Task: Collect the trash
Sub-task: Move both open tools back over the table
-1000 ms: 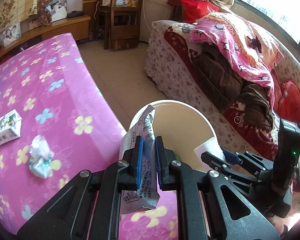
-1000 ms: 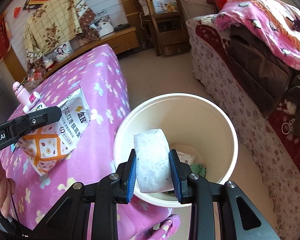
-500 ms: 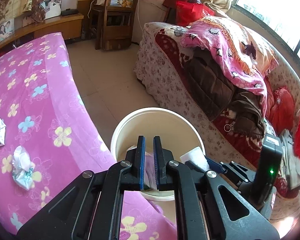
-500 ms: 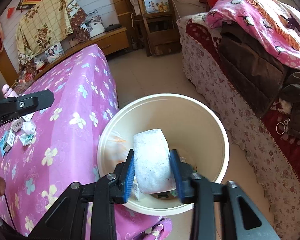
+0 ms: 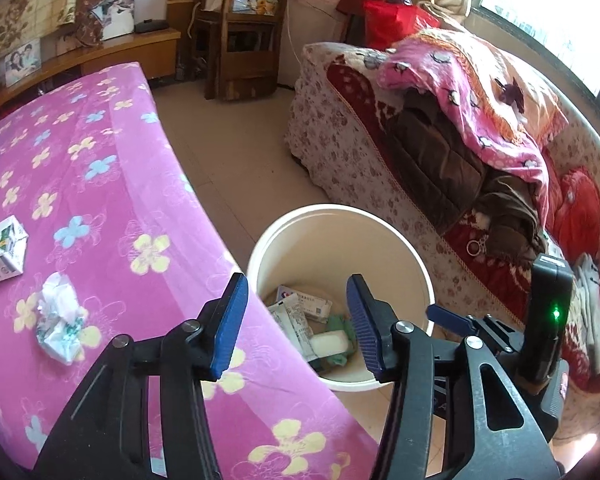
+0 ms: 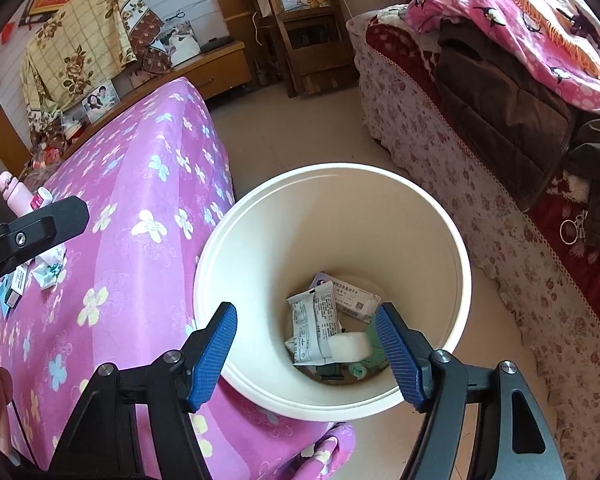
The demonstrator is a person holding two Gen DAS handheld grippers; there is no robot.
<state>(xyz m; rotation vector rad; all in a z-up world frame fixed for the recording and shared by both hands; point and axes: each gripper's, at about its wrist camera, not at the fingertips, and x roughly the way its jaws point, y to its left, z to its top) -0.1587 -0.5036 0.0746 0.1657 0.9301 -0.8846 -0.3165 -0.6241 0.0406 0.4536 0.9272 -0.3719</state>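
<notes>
A cream bucket (image 6: 452,240) stands on the floor beside the pink flowered table (image 6: 148,184); it also shows in the left wrist view (image 5: 404,248). Inside lie a grey printed wrapper (image 6: 313,326), a white sponge block (image 6: 349,346), a white packet (image 6: 350,294) and green scraps. My right gripper (image 6: 306,350) is open and empty above the bucket. My left gripper (image 5: 294,322) is open and empty over the table edge and bucket rim. A crumpled white wrapper (image 5: 58,314) and a small carton (image 5: 0,252) lie on the table.
A sofa (image 5: 440,152) heaped with blankets and clothes runs along the right. A wooden chair (image 5: 240,28) and a low cabinet (image 5: 112,50) stand at the back. A pink bottle (image 6: 14,196) and small boxes (image 6: 16,284) sit on the table's left side.
Both grippers opened. The wrapper left my left gripper and the white sponge block left my right gripper; both now lie in the bucket.
</notes>
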